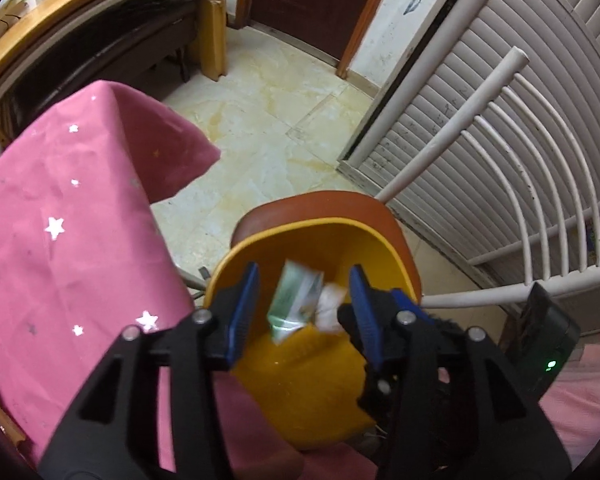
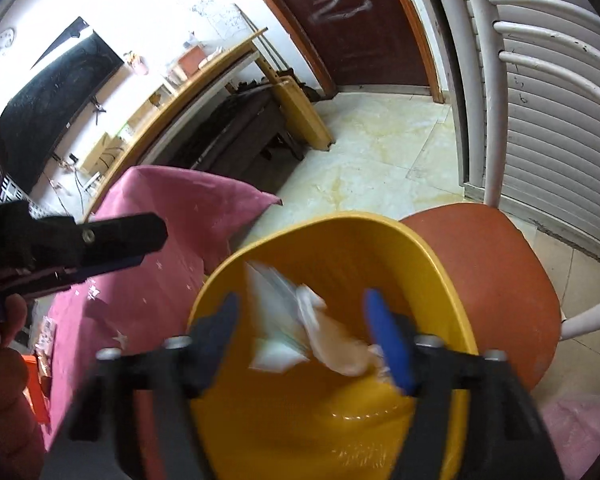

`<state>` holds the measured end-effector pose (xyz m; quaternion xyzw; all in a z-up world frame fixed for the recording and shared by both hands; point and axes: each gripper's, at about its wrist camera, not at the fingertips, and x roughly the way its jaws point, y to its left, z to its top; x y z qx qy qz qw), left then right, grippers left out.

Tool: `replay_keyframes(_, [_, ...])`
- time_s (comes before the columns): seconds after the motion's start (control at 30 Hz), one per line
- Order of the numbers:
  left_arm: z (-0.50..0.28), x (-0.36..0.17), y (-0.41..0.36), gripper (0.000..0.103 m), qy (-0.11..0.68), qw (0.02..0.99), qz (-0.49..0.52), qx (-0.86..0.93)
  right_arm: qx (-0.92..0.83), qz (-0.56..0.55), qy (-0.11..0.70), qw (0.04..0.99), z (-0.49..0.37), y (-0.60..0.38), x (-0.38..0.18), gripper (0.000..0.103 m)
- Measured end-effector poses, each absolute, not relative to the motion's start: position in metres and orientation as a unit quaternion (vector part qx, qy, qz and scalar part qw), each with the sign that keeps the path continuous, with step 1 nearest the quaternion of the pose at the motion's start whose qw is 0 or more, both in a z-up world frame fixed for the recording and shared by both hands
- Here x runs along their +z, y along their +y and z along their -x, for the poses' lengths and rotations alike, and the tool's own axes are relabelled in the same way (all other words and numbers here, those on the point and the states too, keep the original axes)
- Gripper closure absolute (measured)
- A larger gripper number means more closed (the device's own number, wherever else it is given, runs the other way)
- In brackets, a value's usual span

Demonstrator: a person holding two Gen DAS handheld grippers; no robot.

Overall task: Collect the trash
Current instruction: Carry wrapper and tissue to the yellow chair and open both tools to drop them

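Left wrist view: we look down past the left gripper point(image 1: 304, 312), low in the frame, its 2 blue-padded fingers point(image 1: 244, 312) spread apart and pressing on nothing. Between them, inside the yellow bin point(image 1: 300, 380), a green-and-silver wrapper point(image 1: 292, 300) and a crumpled white tissue point(image 1: 330, 306) sit free of both pads. The bin rests on an orange chair seat point(image 1: 320, 208), with a pink star-print cloth point(image 1: 60, 240) filling the left of the frame and a white railing point(image 1: 520, 184) at right.

Right wrist view: we see the right gripper point(image 2: 304, 332) at lower centre, jaws wide and blurred, gripping nothing. The pale packet point(image 2: 276, 312) and tan-and-white scrap point(image 2: 340, 344) appear, blurred, between the fingers over the bin point(image 2: 300, 420), touching neither pad clearly. The left gripper point(image 2: 112, 240) enters at middle left, over the cloth point(image 2: 172, 248); its opening we cannot tell here. The chair seat point(image 2: 500, 280) lies at right.
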<state>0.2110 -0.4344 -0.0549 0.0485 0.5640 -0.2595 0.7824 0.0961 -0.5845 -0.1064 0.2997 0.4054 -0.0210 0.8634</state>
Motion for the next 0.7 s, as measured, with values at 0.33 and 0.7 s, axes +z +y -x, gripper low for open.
replay_keyframes(0.33, [-0.190, -0.005, -0.389, 0.057, 0.529, 0.807, -0.014, -0.262, -0.003, -0.288, 0.396, 0.872, -0.096, -0.566, -0.097, 0.033])
replay_keyframes(0.7, [-0.143, 0.048, -0.250, 0.042, 0.465, 0.862, 0.026, -0.200, 0.067, -0.183, 0.298, 0.934, -0.061, -0.491, -0.012, 0.022])
